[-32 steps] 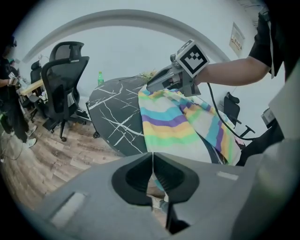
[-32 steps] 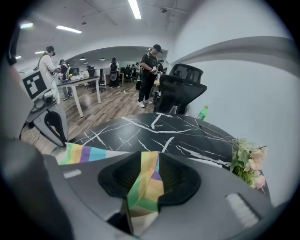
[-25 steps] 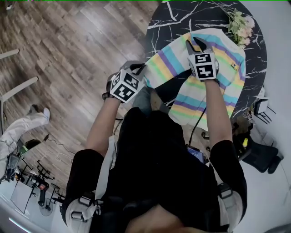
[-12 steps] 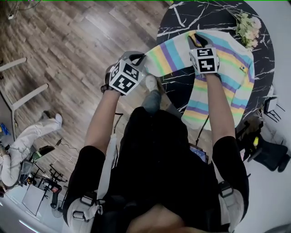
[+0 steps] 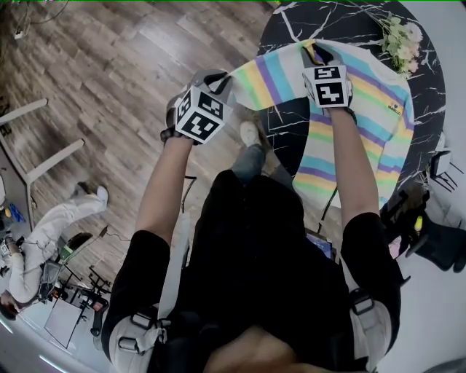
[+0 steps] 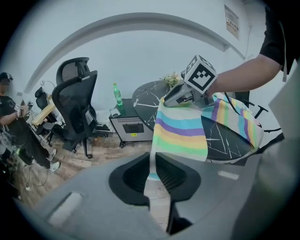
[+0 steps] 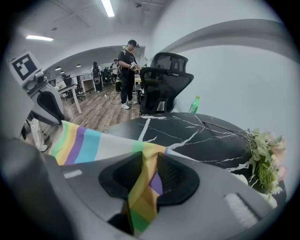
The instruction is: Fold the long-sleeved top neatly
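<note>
My left hand-held gripper [image 5: 220,79] pinches the end of the striped sleeve [image 5: 266,76]. Its jaws have just been easing apart a little, though the thin fabric is nipped between them. My right hand-held gripper [image 5: 319,52] is clamped on a bunched fold near where that sleeve joins the body. Between the two the sleeve runs lifted and taut — I judge so it keeps flat and can be laid across the body without creasing. The rest of the long-sleeved top [image 5: 368,102] lies under and beyond my right hand-held gripper on the table [image 5: 342,22], its hem drooping off the edge behind that gripper.
</note>
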`<state>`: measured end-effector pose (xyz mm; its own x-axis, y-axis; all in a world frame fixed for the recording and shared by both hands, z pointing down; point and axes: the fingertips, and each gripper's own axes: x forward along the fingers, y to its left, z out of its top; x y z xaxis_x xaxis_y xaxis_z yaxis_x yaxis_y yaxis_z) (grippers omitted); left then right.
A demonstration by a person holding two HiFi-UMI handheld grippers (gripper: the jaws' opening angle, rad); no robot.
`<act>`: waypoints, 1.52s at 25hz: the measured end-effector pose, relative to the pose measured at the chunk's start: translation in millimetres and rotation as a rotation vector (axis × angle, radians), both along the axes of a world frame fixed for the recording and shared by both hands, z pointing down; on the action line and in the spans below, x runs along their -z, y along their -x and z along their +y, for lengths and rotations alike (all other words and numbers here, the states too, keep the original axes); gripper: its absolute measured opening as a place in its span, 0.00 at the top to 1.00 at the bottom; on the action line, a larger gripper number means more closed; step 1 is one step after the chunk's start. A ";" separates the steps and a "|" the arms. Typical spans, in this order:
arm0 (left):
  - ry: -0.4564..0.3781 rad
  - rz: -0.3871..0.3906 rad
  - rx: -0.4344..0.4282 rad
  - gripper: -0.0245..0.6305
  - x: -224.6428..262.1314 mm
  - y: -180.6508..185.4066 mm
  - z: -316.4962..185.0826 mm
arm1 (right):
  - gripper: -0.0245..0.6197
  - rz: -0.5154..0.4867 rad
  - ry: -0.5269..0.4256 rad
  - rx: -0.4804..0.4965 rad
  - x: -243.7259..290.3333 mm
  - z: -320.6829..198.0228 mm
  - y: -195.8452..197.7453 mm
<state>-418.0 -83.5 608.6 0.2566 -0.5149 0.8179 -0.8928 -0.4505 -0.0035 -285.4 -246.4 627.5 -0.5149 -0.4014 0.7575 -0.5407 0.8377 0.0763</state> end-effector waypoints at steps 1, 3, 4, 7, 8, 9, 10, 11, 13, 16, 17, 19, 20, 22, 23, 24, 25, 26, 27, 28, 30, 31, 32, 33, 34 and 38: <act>-0.004 -0.013 0.009 0.88 -0.2 2.0 0.5 | 0.78 0.002 -0.004 -0.004 -0.3 -0.7 0.1; -0.014 -0.028 0.031 0.86 0.9 4.0 2.5 | 0.78 0.005 -0.011 -0.012 -0.9 -2.7 -0.1; -0.016 -0.024 0.041 0.85 2.1 3.2 4.3 | 0.78 0.005 -0.013 -0.014 -0.7 -3.5 -0.4; -0.018 0.007 0.045 0.84 6.4 -6.8 12.0 | 0.75 -0.005 -0.023 -0.015 4.5 -1.0 -3.4; -0.019 0.014 0.037 0.84 7.8 -12.0 15.0 | 0.74 -0.013 -0.027 -0.013 8.2 1.8 -4.9; -0.019 0.018 0.027 0.84 9.0 -18.0 18.0 | 0.74 -0.022 -0.032 -0.011 12.6 4.9 -6.4; -0.019 0.023 0.015 0.84 9.9 -25.0 20.9 | 0.73 -0.030 -0.039 -0.009 17.2 8.1 -8.3; -0.018 0.030 0.001 0.84 10.5 -33.2 23.7 | 0.73 -0.035 -0.047 -0.006 21.7 11.2 -11.0; -0.016 0.046 -0.030 0.84 11.6 -52.3 28.4 | 0.73 -0.041 -0.063 -0.005 29.9 16.8 -19.8; -0.018 0.062 -0.070 0.84 14.4 -81.6 34.3 | 0.73 -0.042 -0.084 -0.014 39.7 23.9 -42.5; -0.018 0.067 -0.081 0.84 15.5 -91.1 36.3 | 0.73 -0.039 -0.093 -0.020 41.6 25.9 -53.0; -0.016 0.078 -0.100 0.84 17.7 -110.8 40.3 | 0.73 -0.032 -0.098 -0.036 44.2 31.7 -76.2; -0.014 0.083 -0.109 0.84 18.8 -120.8 42.0 | 0.73 -0.029 -0.095 -0.046 45.3 35.3 -88.1; -0.010 0.087 -0.130 0.84 21.1 -140.9 44.1 | 0.73 -0.031 -0.083 -0.063 48.1 43.2 -110.4; -0.010 0.086 -0.141 0.84 22.8 -151.1 44.5 | 0.73 -0.033 -0.077 -0.070 49.9 47.6 -121.6; -0.011 0.086 -0.152 0.84 24.9 -161.9 45.0 | 0.73 -0.033 -0.075 -0.078 51.3 51.6 -134.3; -0.012 0.087 -0.162 0.84 27.3 -173.5 46.0 | 0.73 -0.031 -0.078 -0.086 52.0 55.4 -148.3; -0.012 0.090 -0.172 0.84 29.4 -186.1 47.7 | 0.73 -0.029 -0.081 -0.093 52.7 60.1 -162.9; -0.010 0.093 -0.183 0.84 31.0 -199.5 49.8 | 0.73 -0.028 -0.077 -0.099 53.4 66.0 -177.5; -0.007 0.096 -0.194 0.84 31.6 -213.6 52.0 | 0.73 -0.027 -0.068 -0.106 54.1 72.8 -191.8; 0.004 0.099 -0.219 0.84 29.7 -242.1 55.9 | 0.73 -0.023 -0.046 -0.121 54.3 85.7 -220.8; 0.011 0.100 -0.232 0.84 27.9 -256.0 58.0 | 0.73 -0.020 -0.038 -0.130 53.6 91.1 -236.1; 0.018 0.101 -0.243 0.84 26.1 -269.6 60.4 | 0.73 -0.016 -0.031 -0.141 52.7 96.1 -251.9; 0.024 0.102 -0.253 0.84 24.6 -282.6 63.2 | 0.74 -0.014 -0.023 -0.152 51.7 101.4 -267.8; 0.029 0.102 -0.259 0.84 23.3 -294.8 66.4 | 0.74 -0.012 -0.016 -0.161 50.6 107.0 -283.2; 0.055 0.089 -0.253 0.84 13.9 -328.8 80.0 | 0.74 0.000 0.024 -0.167 45.4 136.5 -331.4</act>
<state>-89.3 -3.5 594.7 0.4435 -0.3805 0.8115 -0.7475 -0.6565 0.1007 46.0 -109.9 582.1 -0.4429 -0.4627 0.7680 -0.6725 0.7379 0.0568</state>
